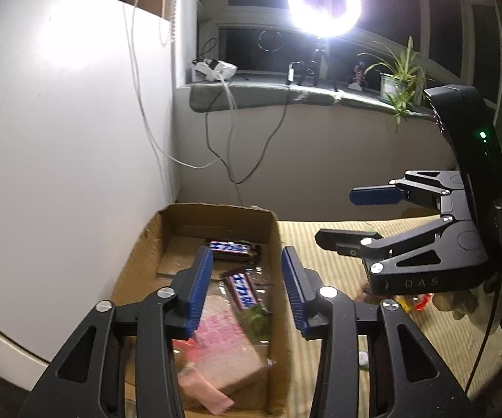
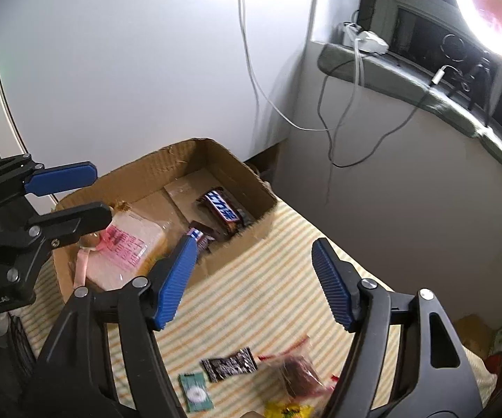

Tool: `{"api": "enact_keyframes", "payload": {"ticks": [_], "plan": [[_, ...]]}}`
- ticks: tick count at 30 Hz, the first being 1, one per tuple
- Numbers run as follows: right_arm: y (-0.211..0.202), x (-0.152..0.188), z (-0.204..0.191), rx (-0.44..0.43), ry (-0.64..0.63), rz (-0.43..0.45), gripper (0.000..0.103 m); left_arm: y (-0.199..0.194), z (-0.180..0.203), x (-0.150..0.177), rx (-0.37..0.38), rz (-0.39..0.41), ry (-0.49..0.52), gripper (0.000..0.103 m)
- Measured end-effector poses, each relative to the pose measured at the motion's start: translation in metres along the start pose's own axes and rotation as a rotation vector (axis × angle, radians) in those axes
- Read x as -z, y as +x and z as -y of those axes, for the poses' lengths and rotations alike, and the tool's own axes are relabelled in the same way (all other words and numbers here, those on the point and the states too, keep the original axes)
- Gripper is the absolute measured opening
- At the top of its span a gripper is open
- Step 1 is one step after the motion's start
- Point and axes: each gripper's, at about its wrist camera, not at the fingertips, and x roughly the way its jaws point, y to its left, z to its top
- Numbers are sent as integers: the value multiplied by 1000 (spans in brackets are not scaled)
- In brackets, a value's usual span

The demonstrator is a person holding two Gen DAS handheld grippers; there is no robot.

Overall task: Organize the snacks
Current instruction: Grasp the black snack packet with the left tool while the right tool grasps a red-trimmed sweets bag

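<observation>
An open cardboard box (image 1: 274,244) (image 2: 216,149) sits on a striped cloth. Inside lie two Snickers bars (image 1: 232,248) (image 2: 225,209), the second one (image 1: 244,291) partly behind my finger, and a clear bag with pink print (image 1: 223,341) (image 2: 125,247). My left gripper (image 1: 247,278) (image 2: 91,191) is open and empty above the box. My right gripper (image 2: 251,271) (image 1: 350,216) is open and empty above the cloth, right of the box. Loose snacks lie under it: a dark wrapper (image 2: 228,364), a green packet (image 2: 195,392), a bag with a brown cake (image 2: 299,372).
A white panel (image 1: 59,122) stands behind and left of the box. A windowsill (image 1: 285,94) holds a ring light (image 1: 324,0), cables and a plant (image 1: 400,80). Cables hang down the wall. Yellow and red wrappers (image 2: 285,411) lie at the cloth's near edge.
</observation>
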Motion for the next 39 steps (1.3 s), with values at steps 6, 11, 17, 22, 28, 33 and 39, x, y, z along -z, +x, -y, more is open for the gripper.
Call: {"api": "enact_keyframes", "payload": {"ticks": [6,11,17,22,28,33,39], "plan": [[-19,25,15,37,7,-5,72,-4,20,9,44,-5,9,43],[-36,51,34,66,39,-17,72,-5,40,18,82,-15,16,43],[-50,88,53,91,64,-48,72,1,68,28,140,-44,33,43],[-45,114,60,91,58,-98,72,13,84,40,178,-87,32,43],[-31,122,61,43,26,-137,72,32,102,54,192,-149,60,43],[-16,118,56,-5,-33,-180,72,46,109,60,195,-191,73,43],[4,115,51,-42,-103,-227,71,63,115,65,187,-234,110,43]]}}
